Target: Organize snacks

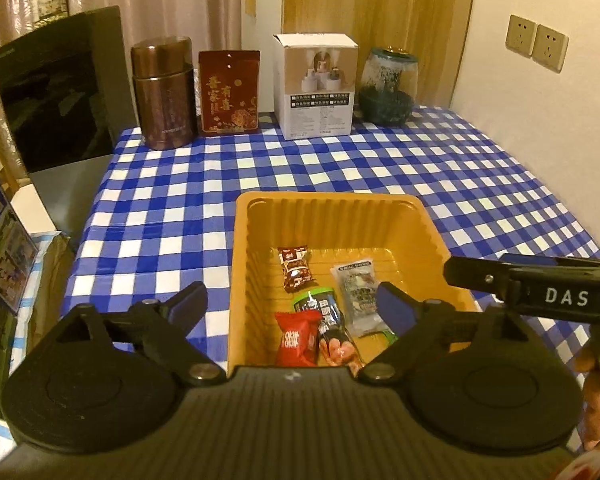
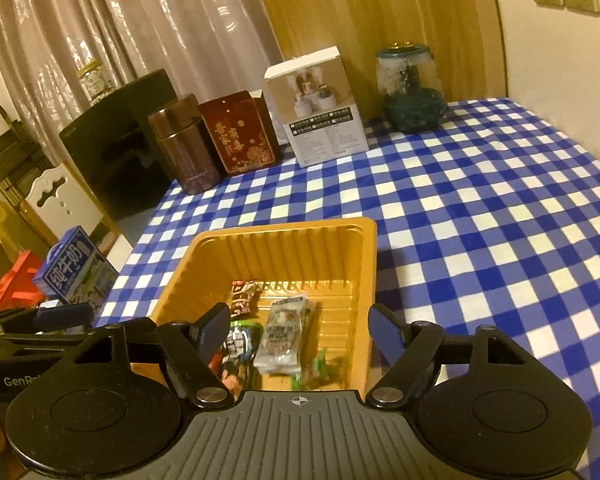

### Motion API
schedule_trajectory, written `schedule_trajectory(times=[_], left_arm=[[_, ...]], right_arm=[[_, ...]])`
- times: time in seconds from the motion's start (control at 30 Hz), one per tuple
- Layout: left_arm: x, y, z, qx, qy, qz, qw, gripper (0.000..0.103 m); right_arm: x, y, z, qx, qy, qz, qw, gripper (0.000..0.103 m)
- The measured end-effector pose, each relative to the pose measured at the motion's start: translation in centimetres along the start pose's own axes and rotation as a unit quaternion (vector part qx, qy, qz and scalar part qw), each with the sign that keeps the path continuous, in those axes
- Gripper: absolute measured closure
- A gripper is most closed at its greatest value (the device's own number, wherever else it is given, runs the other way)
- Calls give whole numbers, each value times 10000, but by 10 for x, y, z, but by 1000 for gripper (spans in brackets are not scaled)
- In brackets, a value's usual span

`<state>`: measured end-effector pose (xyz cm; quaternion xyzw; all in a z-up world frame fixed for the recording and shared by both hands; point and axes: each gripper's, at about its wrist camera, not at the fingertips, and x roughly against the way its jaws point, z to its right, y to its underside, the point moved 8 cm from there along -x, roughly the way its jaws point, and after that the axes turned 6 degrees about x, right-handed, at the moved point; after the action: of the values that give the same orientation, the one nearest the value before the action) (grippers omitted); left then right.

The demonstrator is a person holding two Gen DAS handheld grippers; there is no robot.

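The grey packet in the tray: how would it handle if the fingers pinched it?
The grey packet looks like thin flat film, so probably light and floppy. Its glossy wrap may slip. It lies flat on the ribbed tray floor, so edge grabs seem easier.

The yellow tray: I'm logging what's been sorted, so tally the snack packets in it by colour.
Yellow tray packets:
Dark brown packet: 1
Red packet: 1
Black packet with green top: 1
Grey-white packet: 1
Green wrapper, partly hidden: 1
Total: 5

Left gripper jaws spread wide above the orange tray holding snack packets
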<state>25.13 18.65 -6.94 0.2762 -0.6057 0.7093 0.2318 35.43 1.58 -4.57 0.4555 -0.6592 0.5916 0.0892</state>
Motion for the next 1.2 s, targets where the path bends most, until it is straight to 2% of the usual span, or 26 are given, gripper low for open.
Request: schedule_trajectory(times=[0.2, 0.3, 0.73, 1.0, 1.2], left_arm=[[36, 5, 3, 86, -99, 134, 9998, 0], [53, 11, 7, 182, -30, 155, 9997, 0], [116, 52, 21, 439, -161, 247, 9986, 0], [142, 79, 23, 616, -378, 99, 9973, 0], [156, 98, 27, 667, -400, -70, 9969, 0]], right_arm=[[36, 5, -7, 76, 35, 23, 10000, 23], [55, 10, -11, 112, 55, 13, 9999, 22], [118, 40, -16, 207, 154, -89, 9996, 19], [147, 68, -15, 196, 206, -262, 9993, 19], [168, 85, -14, 182, 220, -339, 9990, 19]])
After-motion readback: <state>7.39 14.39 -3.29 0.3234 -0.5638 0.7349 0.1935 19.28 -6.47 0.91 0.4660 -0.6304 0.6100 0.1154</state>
